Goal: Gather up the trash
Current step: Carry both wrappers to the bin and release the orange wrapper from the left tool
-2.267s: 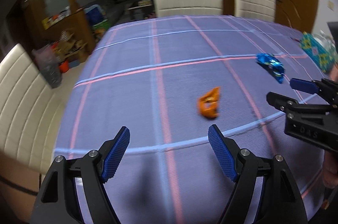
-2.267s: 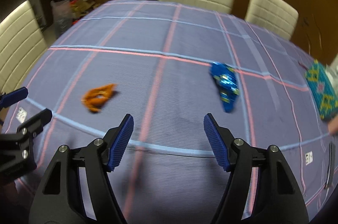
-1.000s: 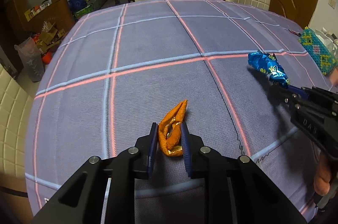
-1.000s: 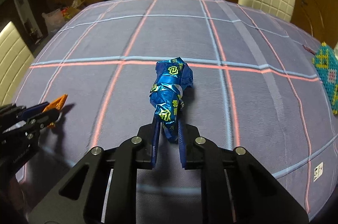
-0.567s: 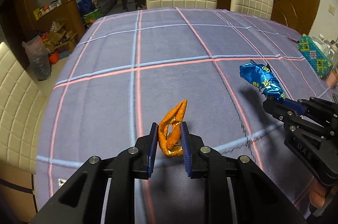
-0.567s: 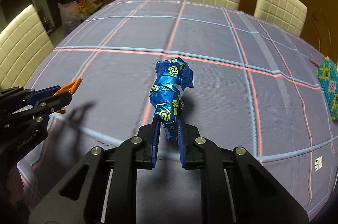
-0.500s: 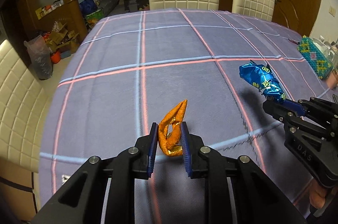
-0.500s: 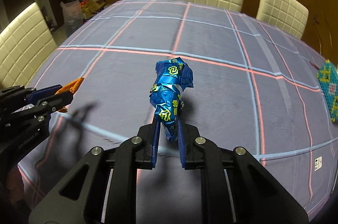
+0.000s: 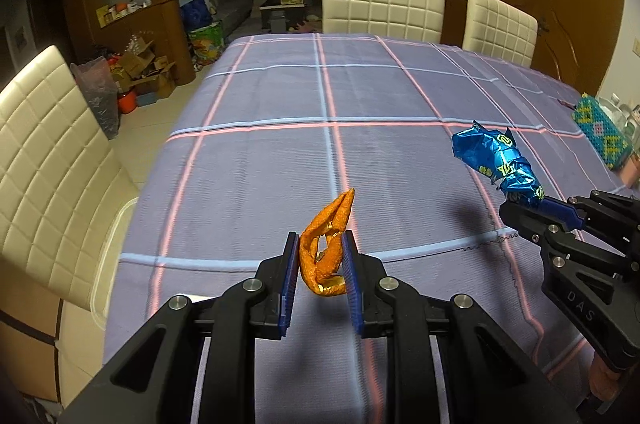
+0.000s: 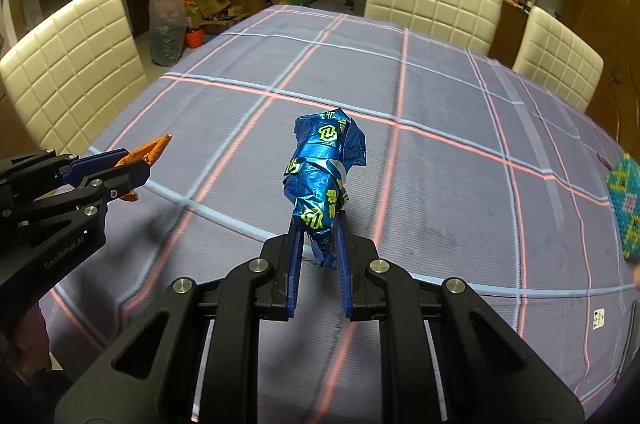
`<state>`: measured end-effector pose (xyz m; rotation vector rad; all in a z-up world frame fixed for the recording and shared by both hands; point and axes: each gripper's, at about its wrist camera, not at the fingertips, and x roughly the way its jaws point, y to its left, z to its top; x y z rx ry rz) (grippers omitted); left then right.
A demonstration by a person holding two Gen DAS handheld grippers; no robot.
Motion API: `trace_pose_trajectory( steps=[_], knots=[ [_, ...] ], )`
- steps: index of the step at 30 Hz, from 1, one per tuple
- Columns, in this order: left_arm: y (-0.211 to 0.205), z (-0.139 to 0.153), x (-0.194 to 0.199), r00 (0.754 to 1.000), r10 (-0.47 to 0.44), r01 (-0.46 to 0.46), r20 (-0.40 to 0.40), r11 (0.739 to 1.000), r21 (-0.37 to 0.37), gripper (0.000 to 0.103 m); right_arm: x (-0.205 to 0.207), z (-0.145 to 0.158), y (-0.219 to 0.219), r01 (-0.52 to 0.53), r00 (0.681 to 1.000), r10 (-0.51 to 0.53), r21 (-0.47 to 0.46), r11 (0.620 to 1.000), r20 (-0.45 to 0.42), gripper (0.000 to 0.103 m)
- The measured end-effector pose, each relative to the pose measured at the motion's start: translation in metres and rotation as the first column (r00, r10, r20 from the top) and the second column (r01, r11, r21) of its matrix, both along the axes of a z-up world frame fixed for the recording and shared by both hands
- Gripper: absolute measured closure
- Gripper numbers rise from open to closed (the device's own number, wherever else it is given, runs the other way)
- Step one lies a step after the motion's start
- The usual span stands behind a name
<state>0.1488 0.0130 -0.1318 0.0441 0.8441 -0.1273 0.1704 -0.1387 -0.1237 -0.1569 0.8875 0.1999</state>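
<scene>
My left gripper [image 9: 320, 244] is shut on a crumpled orange wrapper [image 9: 326, 244] and holds it above the purple checked tablecloth [image 9: 280, 164]. My right gripper [image 10: 318, 228] is shut on a crumpled blue foil wrapper [image 10: 324, 180], also lifted off the cloth. In the left wrist view the right gripper [image 9: 520, 206] shows at the right with the blue wrapper [image 9: 496, 160] sticking up from it. In the right wrist view the left gripper [image 10: 132, 170] shows at the left with the orange wrapper's tip [image 10: 154, 149].
Cream quilted chairs stand at the far end [image 9: 382, 0] and on the left side [image 9: 44, 152]. A beaded blue and green box [image 9: 600, 134] sits at the table's right edge. Boxes and bags [image 9: 140, 72] clutter the floor at the left.
Both grippers closed on their wrappers, the left on the orange one and the right on the blue one, and lifted them off the table. Both have since risen and drawn back.
</scene>
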Motion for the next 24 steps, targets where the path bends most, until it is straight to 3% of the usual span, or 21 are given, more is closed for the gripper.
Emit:
trace_pose_trajectory(
  steps=[12,24],
  knots=[
    [0.057,0.001,-0.015,0.995,0.098,-0.097,0.034,0.995,-0.012,0.082,-0.005,0.009,0.061,-0.097,0.995,0.098,-0.050,0.994,0.017,0.086],
    [0.128,-0.006,-0.018,0.973,0.228,-0.226,0.028,0.972,-0.056,0.082,-0.003,0.010,0.133,-0.222,0.974,0.224,-0.096,0.970,0.019,0.086]
  ],
)
